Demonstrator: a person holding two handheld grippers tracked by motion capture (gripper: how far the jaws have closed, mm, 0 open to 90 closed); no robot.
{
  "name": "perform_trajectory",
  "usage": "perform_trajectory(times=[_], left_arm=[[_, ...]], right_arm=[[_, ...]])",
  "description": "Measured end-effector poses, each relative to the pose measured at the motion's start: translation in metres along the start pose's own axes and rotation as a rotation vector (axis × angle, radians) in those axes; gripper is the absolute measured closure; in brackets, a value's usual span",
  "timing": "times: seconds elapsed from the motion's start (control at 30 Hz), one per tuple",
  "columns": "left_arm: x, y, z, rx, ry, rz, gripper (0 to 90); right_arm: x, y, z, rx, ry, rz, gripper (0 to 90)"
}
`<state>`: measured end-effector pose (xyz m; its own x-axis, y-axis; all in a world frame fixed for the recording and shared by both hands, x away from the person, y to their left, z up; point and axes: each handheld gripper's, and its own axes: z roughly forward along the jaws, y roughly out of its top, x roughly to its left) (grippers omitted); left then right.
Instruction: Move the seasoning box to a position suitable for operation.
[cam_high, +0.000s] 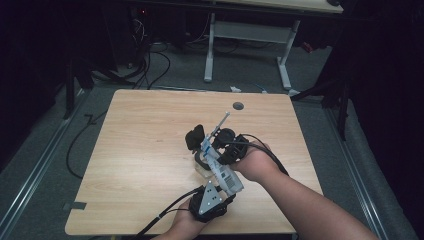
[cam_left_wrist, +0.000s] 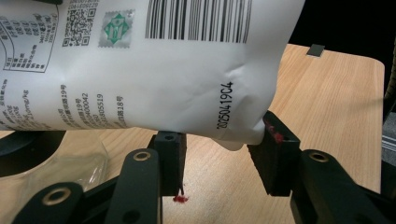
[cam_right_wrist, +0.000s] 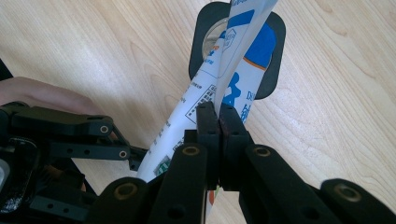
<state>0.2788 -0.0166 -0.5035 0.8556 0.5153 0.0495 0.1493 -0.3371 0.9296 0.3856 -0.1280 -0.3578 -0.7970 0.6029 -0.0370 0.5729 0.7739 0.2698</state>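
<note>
A white pouch (cam_high: 220, 170) with a barcode and blue print hangs tilted above the wooden table (cam_high: 150, 150), held from both ends. My left gripper (cam_high: 220, 189) at the near edge is shut on the pouch's (cam_left_wrist: 154, 70) wide bottom end, one jaw on each side of it (cam_left_wrist: 222, 144). My right gripper (cam_high: 214, 148) comes in from the right and is shut on the pouch's thin flat edge (cam_right_wrist: 233, 56), its jaws pressed together on the film (cam_right_wrist: 218, 116). Below the pouch stands a clear container (cam_high: 202, 169).
A black square piece with a round opening (cam_right_wrist: 275, 56) lies on the table under the pouch's far end. A black object (cam_high: 195, 137) sits just beyond the container. A cable hole (cam_high: 238, 106) is near the far edge. Cables and a white desk frame (cam_high: 210, 55) are on the floor behind.
</note>
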Motion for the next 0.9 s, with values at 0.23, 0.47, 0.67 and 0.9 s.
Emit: perform_trajectory(times=[0.23, 0.47, 0.67, 0.9], left_arm=[[-0.0002, 0.003, -0.0003, -0.006, 0.002, 0.011, 58.4], [-0.0005, 0.0046, -0.0004, -0.013, 0.001, 0.011, 58.4], [-0.0006, 0.0053, -0.0002, -0.013, 0.003, 0.018, 58.5], [-0.0014, 0.0052, 0.0007, -0.006, 0.013, 0.031, 58.6]], right_arm=[[0.0, 0.0024, -0.0021, 0.0, -0.003, -0.002, 89.6], [-0.0008, 0.0033, -0.0044, 0.005, -0.002, -0.004, 89.6], [-0.0017, 0.0028, -0.0063, 0.003, 0.005, 0.005, 89.6], [-0.0021, 0.002, -0.0058, -0.003, 0.008, 0.005, 89.5]])
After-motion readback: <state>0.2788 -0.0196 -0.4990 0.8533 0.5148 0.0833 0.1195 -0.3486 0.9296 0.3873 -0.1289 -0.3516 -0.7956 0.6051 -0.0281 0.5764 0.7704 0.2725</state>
